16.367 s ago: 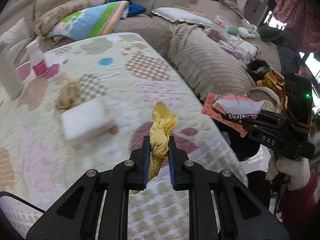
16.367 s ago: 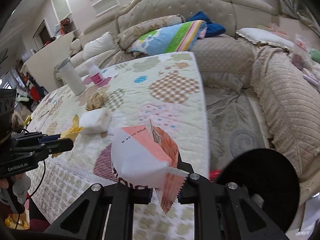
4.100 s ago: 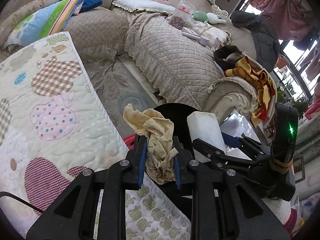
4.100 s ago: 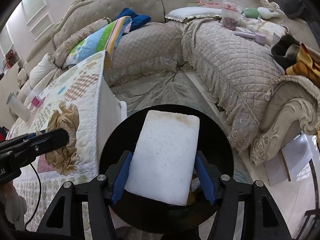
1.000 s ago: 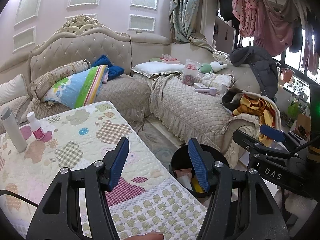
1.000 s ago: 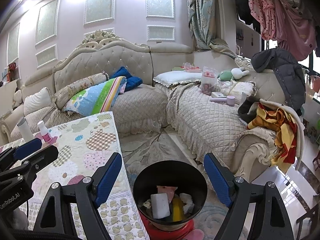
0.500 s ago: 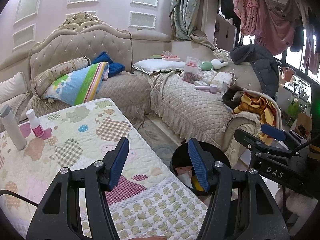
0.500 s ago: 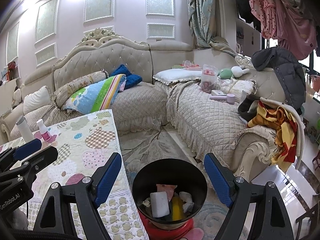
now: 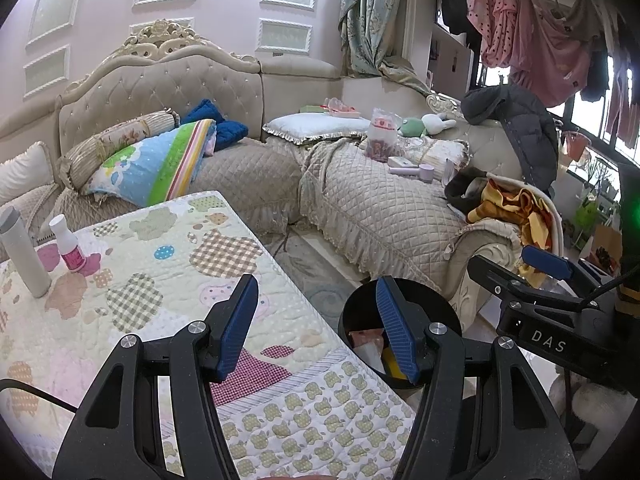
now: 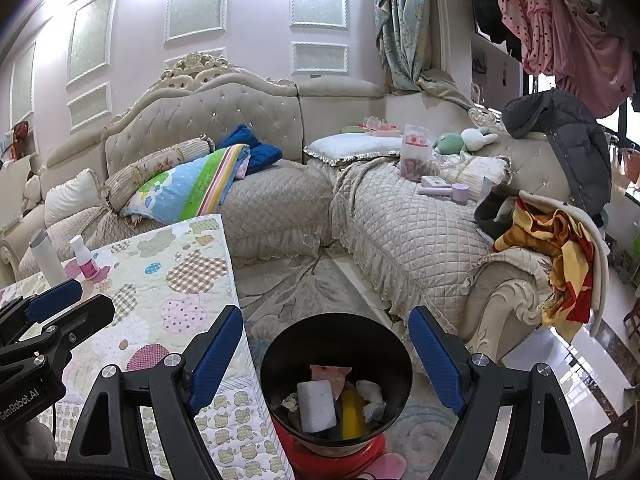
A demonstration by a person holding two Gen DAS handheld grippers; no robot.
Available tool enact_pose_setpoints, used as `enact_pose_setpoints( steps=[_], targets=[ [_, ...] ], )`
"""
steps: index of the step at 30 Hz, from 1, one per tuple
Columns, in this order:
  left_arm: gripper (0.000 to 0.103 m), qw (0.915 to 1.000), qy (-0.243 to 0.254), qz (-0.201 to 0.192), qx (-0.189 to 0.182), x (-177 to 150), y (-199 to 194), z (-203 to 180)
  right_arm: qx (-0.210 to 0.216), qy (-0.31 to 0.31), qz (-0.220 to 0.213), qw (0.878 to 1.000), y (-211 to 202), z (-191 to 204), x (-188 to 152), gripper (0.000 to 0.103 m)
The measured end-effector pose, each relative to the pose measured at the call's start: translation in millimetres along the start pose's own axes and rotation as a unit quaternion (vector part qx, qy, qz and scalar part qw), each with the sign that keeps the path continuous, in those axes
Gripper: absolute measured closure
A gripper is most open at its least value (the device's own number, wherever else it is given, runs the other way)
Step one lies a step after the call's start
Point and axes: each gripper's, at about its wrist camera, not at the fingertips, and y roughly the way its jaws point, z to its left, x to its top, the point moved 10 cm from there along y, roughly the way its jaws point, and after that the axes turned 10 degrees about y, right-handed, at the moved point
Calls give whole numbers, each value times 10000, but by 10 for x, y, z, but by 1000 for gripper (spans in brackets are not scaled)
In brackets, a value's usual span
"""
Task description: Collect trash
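Your left gripper (image 9: pixel 318 326) hangs with its blue pads spread apart and nothing between them, over the near corner of the quilt-covered table (image 9: pixel 168 280). Your right gripper (image 10: pixel 326 354) is spread wider still, also empty, framing the black bin (image 10: pixel 336 380) at 6 o'clock in the right wrist view.

The trash sits inside that bin: a white sponge block (image 10: pixel 316 406), a yellow wrapper (image 10: pixel 352 414) just beside it, a pink-orange packet (image 10: pixel 332 374) behind, and crumpled pale scraps (image 10: pixel 372 398) at the bin's 3 o'clock side — what those scraps are you cannot make out. The bin stands on something red (image 10: pixel 332 460), mostly hidden under it and cut off by the picture's lower edge.

From the left wrist view the bin lies at 5 o'clock, and your right-hand finger (image 9: pixel 396 336) covers much of its mouth; only slivers of the packet and the yellow piece show.

On the table, at 9 o'clock, a white cylinder bottle (image 9: pixel 24 254) and a small bottle with a pink label (image 9: pixel 68 242) stand upright, near each other but apart. The label's print is too small to read. The table's near edge runs out of frame below your grippers.
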Motion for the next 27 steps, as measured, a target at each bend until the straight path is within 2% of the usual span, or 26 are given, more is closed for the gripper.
enact_pose_setpoints(
  steps=[22,27],
  targets=[
    [43,9999,-36,66,-140,-27,64,-52,-57,-11,106,9999,59,-43,-59,19],
    [43,9996,-122,237,-128,-120,98,59,-53,-84,186,9998,100,22,-84,19]
  ],
)
